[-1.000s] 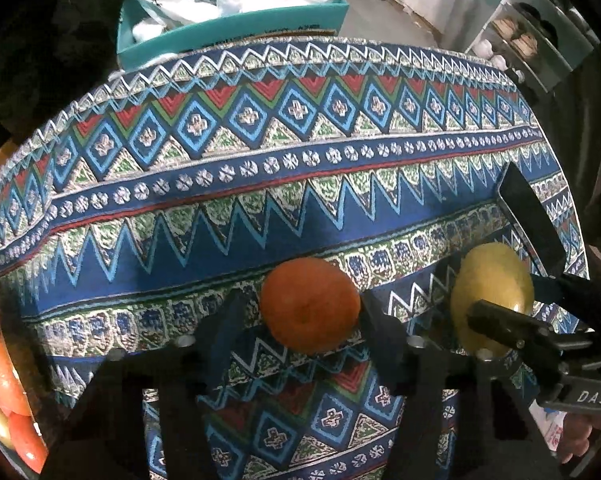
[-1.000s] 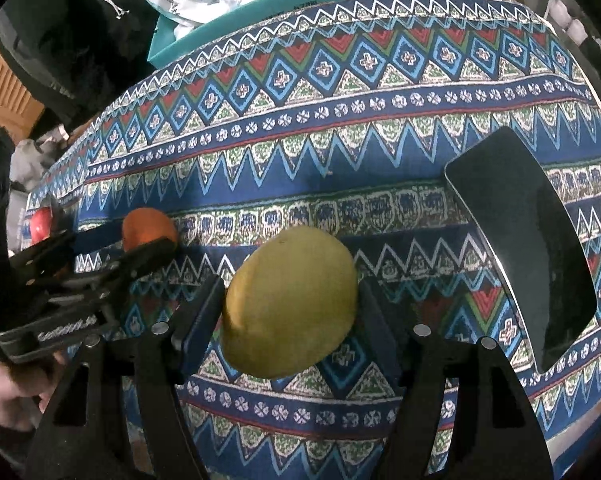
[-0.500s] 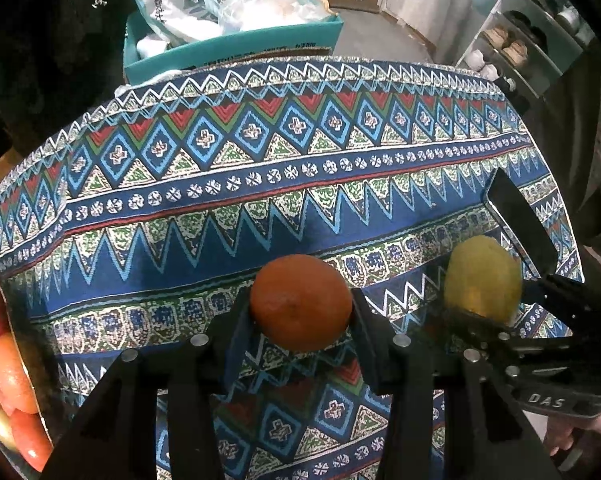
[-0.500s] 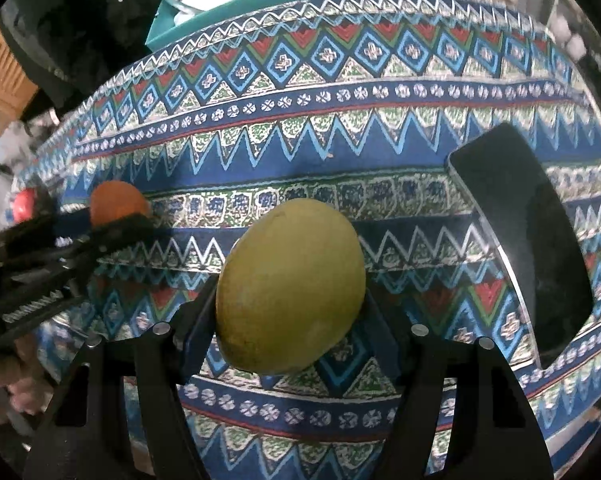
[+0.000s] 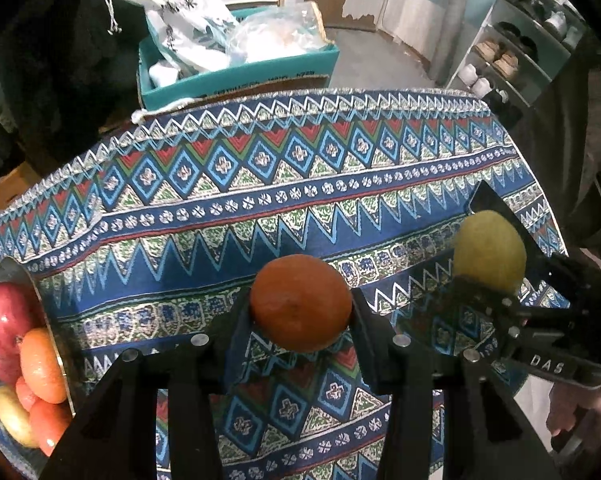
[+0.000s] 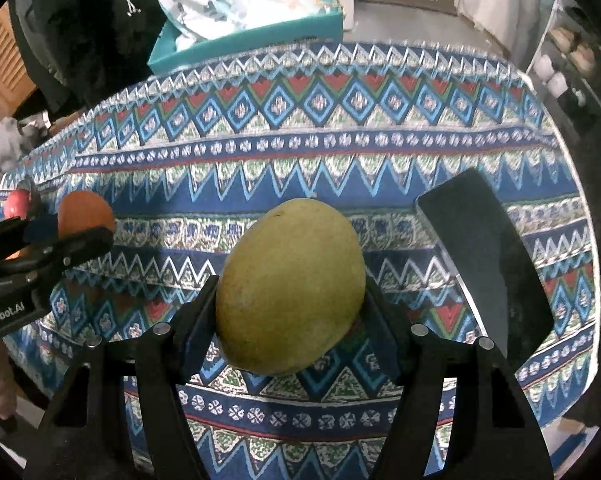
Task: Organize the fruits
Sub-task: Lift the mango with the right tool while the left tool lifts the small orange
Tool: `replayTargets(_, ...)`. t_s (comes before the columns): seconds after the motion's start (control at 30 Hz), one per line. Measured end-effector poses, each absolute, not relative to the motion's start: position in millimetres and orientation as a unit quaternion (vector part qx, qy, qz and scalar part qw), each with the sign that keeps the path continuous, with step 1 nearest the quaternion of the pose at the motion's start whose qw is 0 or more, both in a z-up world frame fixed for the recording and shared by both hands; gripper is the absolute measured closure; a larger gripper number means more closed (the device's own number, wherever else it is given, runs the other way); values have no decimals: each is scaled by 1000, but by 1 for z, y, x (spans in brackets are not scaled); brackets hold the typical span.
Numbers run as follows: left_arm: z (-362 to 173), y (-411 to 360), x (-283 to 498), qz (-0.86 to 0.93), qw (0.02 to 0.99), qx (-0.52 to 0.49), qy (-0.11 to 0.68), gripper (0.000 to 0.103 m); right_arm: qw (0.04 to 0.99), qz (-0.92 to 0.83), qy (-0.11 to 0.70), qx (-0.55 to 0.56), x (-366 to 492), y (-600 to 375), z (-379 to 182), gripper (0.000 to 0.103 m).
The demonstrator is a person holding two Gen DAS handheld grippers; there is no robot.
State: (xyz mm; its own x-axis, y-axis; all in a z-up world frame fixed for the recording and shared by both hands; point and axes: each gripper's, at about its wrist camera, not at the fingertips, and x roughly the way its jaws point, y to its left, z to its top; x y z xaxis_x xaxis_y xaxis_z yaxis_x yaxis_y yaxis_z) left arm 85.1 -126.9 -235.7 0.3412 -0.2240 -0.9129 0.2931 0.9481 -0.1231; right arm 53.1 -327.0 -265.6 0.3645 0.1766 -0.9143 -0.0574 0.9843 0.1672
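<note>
Both fruits are up off the patterned woven tablecloth [image 5: 300, 184] now. The left gripper [image 5: 300, 312] is clenched on a round, dimple-skinned orange mandarin [image 5: 300, 302], pads biting at its widest girth. The right gripper [image 6: 290, 300] grasps a big, smooth, egg-shaped yellow-green mango [image 6: 290, 286], squeezed across its middle, tip pointing away from the camera.

Here's the job as I read it: carry each fruit to its place without a slip. The mango looks heavy and waxy, tapering at both ends, so the grip should stay on the fat belly and the tongs level-handed, no sudden swings. The mandarin's skin looks soft and loose, so firm pressure is enough; more would bruise it.

At the left edge of the left wrist view sits a shiny-rimmed bowl of red and orange fruit [image 5: 56, 344], already well stocked with glossy apples and more citrus. To the right lies a flat black rectangular tray [image 6: 488, 264], matte and bare. Which fruit goes where I can't tell for sure.
</note>
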Motion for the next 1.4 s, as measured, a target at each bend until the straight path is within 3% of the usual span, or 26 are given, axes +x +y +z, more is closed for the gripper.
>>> replayTargets(1.0, -115, -51, 39, -132, 884, -8, 449, 56, 898, 116, 423, 40, 37, -287, -120, 35)
replayTargets(1.4, -81, -16, 21, -111, 905, -10, 411, 56, 906, 139, 400, 25, 32, -259, -92, 35)
